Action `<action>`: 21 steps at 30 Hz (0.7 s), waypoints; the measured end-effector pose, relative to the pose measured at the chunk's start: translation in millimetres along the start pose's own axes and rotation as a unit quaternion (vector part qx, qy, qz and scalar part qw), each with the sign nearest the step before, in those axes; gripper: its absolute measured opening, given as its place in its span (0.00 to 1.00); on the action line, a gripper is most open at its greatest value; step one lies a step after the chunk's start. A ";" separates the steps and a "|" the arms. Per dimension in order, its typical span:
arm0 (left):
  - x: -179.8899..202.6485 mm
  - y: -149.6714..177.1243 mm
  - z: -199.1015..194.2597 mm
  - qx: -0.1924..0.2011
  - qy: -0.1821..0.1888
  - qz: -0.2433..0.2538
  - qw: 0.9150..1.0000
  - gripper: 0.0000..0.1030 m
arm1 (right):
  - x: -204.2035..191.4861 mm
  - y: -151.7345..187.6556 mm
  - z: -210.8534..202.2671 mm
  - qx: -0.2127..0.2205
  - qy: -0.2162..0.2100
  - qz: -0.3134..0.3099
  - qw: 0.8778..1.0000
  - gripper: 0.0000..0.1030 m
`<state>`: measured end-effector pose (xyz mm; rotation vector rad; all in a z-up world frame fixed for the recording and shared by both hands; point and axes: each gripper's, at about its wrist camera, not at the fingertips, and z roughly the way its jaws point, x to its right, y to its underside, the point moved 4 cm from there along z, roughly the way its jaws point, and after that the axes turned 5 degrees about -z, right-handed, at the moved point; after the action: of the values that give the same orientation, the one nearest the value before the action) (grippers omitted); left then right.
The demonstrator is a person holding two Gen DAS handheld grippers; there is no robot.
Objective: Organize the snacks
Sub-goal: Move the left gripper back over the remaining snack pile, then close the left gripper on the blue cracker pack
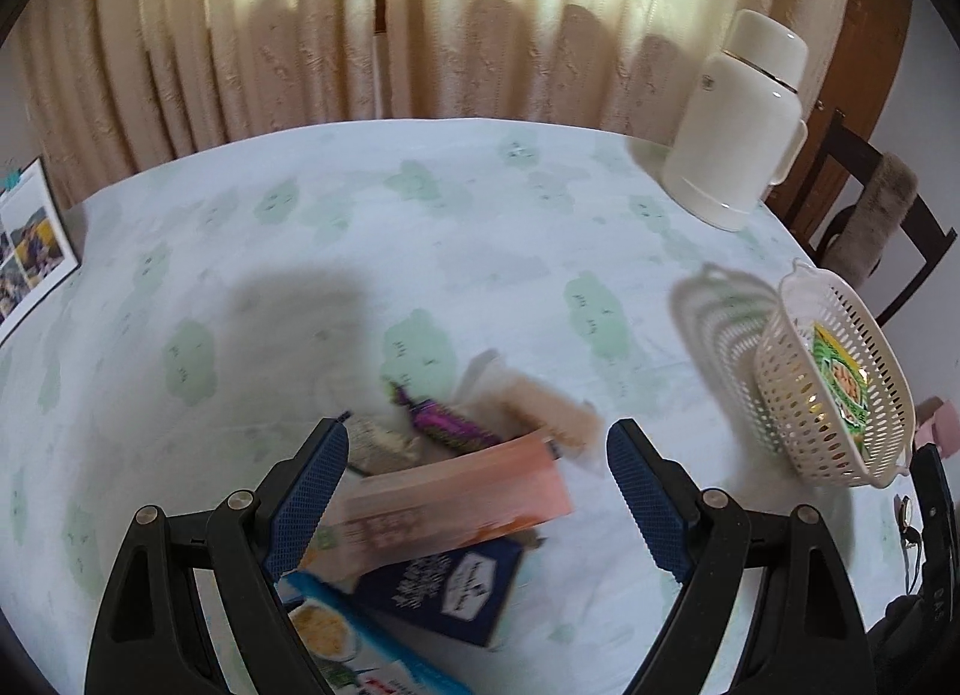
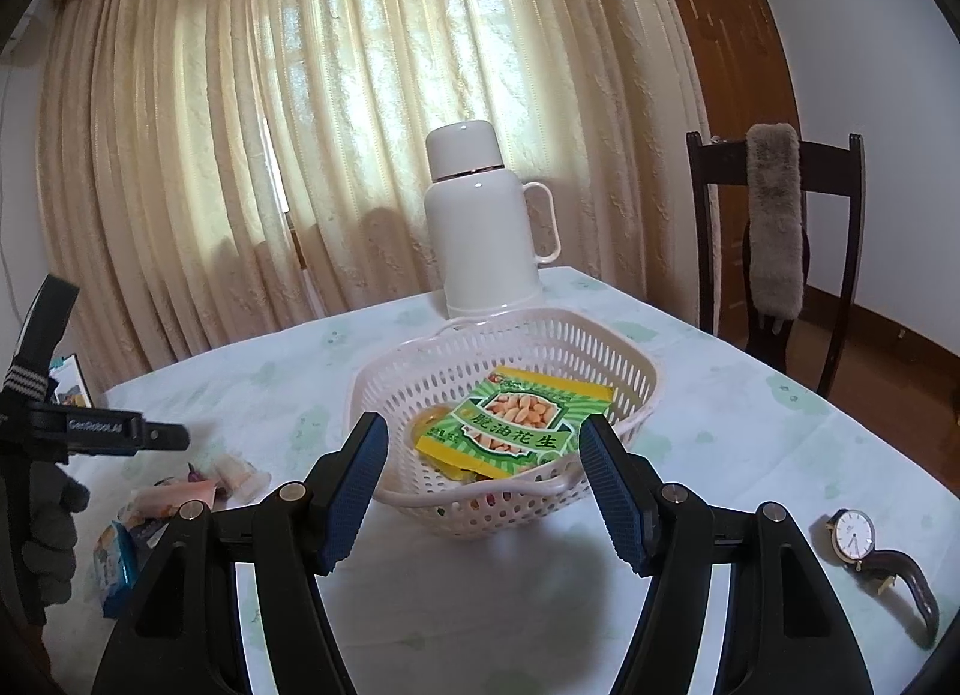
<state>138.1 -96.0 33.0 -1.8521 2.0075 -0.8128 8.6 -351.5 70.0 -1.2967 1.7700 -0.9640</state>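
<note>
Snacks sit in a loose pile well to the left of the white basket, and that pile is what we're going for. Our left gripper hangs over it with jaws wide and nothing between the pads; a pink packet, a dark blue box and a purple-wrapped sweet lie just under it. We judge the wide spread is there to take in the pink packet, the top item. Our right gripper waits at the near rim of the basket, jaws parted and empty, likely parked there for the next drop. Inside the basket lies a green peanut packet, so sorting has begun but most of it remains. Behind the basket stands a white thermos; to its right and nearer us, a wristwatch. The table wears a pale cloth with green prints, cream curtains hang beyond, and a dark chair stands at the right.
</note>
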 end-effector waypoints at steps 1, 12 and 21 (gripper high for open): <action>-4.2 0.7 -0.4 0.000 -0.001 -0.005 1.000 0.83 | 0.5 0.0 0.1 -0.001 0.001 0.000 1.000 0.65; -37.1 9.0 2.9 -0.009 -0.006 -0.039 0.999 0.83 | -1.2 0.0 -1.5 0.001 0.010 -0.007 1.000 0.65; -53.7 21.6 8.3 -0.026 -0.017 -0.031 0.999 0.83 | -1.6 -0.6 -2.4 0.004 0.013 -0.009 1.000 0.66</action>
<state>132.2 -44.9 5.3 -1.9527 1.9773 -0.7472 7.2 -349.8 71.8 -1.3019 1.7759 -1.0004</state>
